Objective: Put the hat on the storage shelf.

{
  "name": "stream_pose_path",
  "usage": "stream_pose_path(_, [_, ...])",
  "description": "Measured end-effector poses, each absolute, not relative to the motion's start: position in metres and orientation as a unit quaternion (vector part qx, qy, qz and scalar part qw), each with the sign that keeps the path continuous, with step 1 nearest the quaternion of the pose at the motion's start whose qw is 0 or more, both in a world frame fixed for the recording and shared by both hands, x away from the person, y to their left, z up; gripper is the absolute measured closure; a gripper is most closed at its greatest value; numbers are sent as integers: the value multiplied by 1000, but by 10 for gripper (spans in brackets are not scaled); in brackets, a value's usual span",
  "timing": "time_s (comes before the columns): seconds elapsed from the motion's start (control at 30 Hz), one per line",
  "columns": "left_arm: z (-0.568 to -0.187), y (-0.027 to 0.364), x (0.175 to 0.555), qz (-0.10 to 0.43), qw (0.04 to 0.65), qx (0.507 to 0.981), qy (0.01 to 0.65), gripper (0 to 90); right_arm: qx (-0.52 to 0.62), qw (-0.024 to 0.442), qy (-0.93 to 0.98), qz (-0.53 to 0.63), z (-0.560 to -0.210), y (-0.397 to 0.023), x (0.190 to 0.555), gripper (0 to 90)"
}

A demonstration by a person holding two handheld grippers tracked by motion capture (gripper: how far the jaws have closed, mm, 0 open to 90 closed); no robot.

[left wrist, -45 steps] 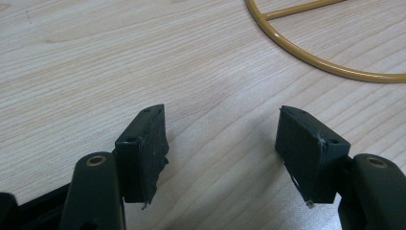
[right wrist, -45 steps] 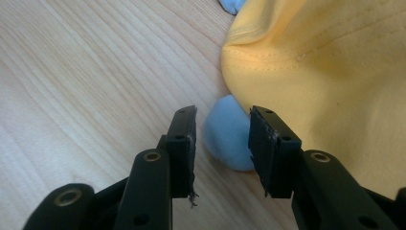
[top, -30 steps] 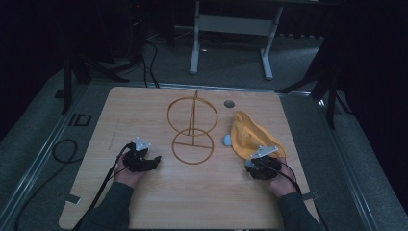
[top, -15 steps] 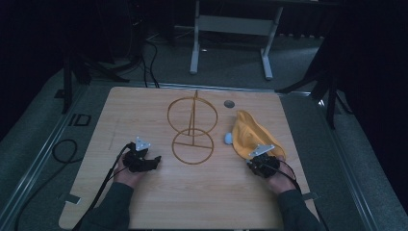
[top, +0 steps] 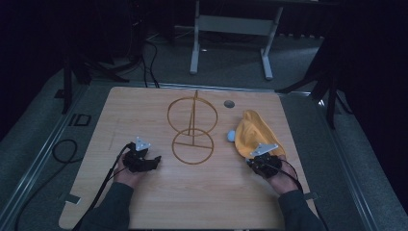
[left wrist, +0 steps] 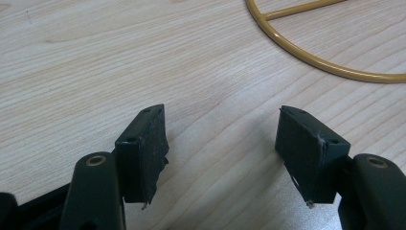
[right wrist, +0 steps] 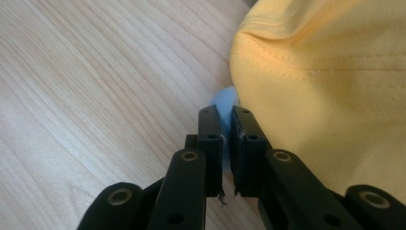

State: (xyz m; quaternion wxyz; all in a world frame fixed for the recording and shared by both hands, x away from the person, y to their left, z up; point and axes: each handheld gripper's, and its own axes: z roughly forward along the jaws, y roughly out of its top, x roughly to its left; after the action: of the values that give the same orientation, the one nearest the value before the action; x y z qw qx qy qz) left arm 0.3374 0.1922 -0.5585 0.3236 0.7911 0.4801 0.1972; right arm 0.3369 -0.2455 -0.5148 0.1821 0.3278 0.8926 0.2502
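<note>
1. Where the table's [top: 202,202] near edge meets the person, two sleeved forearms come in, each hand holding one gripper.
2. Left gripper [top: 155,160]: it sits near and left on the table. In the left gripper view this gripper [left wrist: 220,115] has its jaws spread wide, with bare wood between them. Nothing is held.
3. Right gripper [top: 251,159]: it sits near and right, at the near edge of the cloth [top: 252,132].
4. In the right gripper view, the right gripper [right wrist: 225,112] has its jaws pressed together, leaving a thin slit. The jaws have just been closing.
5. The yellow cloth [right wrist: 330,96] lies just right of the jaws, its stitched hem against the right jaw. Whether a fold is pinched cannot be told.
6. A pale blue piece [right wrist: 225,101] shows beyond the jaw tips and through the slit. In the high view the blue piece [top: 231,135] rests at the left edge of the cloth.
7. Wire stand [top: 193,129]: two yellow rings on one rod, mid-table, between the grippers and farther off. Its near ring [left wrist: 325,62] lies ahead of the left gripper, apart from it.
8. A small grey disc [top: 229,103] is set in the far side of the table.
</note>
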Motion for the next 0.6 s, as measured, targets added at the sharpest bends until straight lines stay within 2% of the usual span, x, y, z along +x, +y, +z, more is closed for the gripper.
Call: stream_pose_path(0.6, [-558,192,337,197,324,791,480,355,307,200,885,287,-475,-239,329,839])
